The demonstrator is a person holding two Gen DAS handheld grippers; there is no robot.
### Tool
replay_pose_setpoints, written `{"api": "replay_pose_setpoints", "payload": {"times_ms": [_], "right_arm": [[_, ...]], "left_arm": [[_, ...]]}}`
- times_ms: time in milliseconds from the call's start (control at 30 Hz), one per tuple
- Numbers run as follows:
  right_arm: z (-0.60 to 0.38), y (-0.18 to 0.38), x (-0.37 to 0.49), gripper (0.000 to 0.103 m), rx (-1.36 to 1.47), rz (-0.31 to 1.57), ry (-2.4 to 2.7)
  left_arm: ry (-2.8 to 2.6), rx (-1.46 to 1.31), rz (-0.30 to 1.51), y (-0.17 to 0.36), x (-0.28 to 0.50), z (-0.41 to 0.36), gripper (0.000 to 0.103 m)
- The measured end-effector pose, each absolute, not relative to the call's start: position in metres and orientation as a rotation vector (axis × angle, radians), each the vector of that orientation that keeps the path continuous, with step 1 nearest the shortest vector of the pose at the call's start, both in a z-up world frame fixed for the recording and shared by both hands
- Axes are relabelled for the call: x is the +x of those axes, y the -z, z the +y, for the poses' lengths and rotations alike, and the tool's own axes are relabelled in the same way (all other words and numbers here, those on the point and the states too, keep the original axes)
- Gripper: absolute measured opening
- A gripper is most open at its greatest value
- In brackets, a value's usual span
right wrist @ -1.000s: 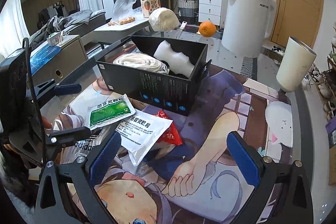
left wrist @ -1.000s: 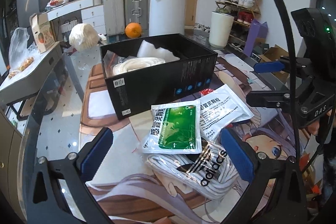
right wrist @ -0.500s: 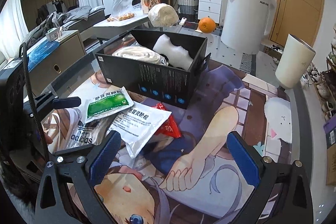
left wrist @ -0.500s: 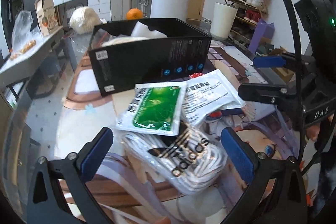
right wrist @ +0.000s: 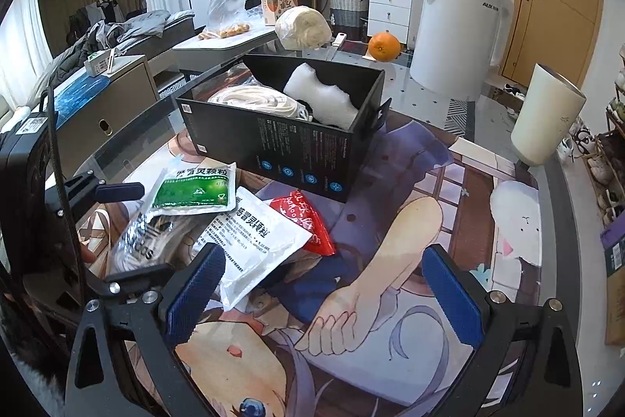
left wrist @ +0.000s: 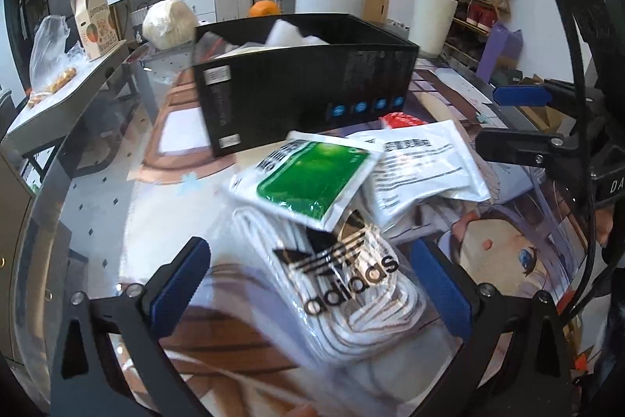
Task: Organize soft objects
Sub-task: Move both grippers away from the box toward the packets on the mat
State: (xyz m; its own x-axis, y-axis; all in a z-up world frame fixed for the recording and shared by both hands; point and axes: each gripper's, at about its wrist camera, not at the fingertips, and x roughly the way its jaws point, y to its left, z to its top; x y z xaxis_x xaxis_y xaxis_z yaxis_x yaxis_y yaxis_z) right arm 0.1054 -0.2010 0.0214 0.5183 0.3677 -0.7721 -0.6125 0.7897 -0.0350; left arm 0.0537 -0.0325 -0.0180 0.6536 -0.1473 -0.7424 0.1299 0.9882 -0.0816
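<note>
A clear Adidas bag of white cord (left wrist: 343,276) lies on the printed mat, between the open fingers of my left gripper (left wrist: 312,288). A green sachet (left wrist: 308,182) and a white sachet (left wrist: 422,167) rest on top of it, with a red packet (left wrist: 402,122) behind. The black box (left wrist: 304,96) beyond holds a white coil (right wrist: 258,102) and white foam (right wrist: 320,100). My right gripper (right wrist: 320,296) is open and empty over the mat, right of the pile (right wrist: 234,221).
An orange (right wrist: 384,46) and a cream bundle (right wrist: 302,28) sit on the glass table behind the box. A white bin (right wrist: 547,116) and a white appliance (right wrist: 453,30) stand to the right. A grey side table (left wrist: 58,92) is on the left.
My left gripper has moved forward and down, so the Adidas bag now sits between its fingers. The right gripper has moved slightly forward toward the pile.
</note>
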Motion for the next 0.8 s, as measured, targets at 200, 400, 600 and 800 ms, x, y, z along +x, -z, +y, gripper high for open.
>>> {"api": "replay_pose_setpoints", "payload": {"times_ms": [200,400,600,800], "right_arm": [[-0.187,-0.017,0.101,0.102,-0.376,0.838,-0.635],[-0.168,-0.014,0.095,0.102,-0.462,0.821,-0.688],[-0.16,-0.007,0.092,0.102,-0.539,0.85,-0.717],[-0.16,0.012,0.087,0.102,-0.514,0.917,-0.74]], "left_arm": [[0.151,-0.031,0.854,0.021,0.053,-0.02,0.103],[0.142,-0.035,0.857,0.023,0.052,-0.016,0.103],[0.15,-0.028,0.859,0.023,0.052,-0.015,0.103],[0.14,-0.02,0.854,0.024,0.055,-0.016,0.103]]}}
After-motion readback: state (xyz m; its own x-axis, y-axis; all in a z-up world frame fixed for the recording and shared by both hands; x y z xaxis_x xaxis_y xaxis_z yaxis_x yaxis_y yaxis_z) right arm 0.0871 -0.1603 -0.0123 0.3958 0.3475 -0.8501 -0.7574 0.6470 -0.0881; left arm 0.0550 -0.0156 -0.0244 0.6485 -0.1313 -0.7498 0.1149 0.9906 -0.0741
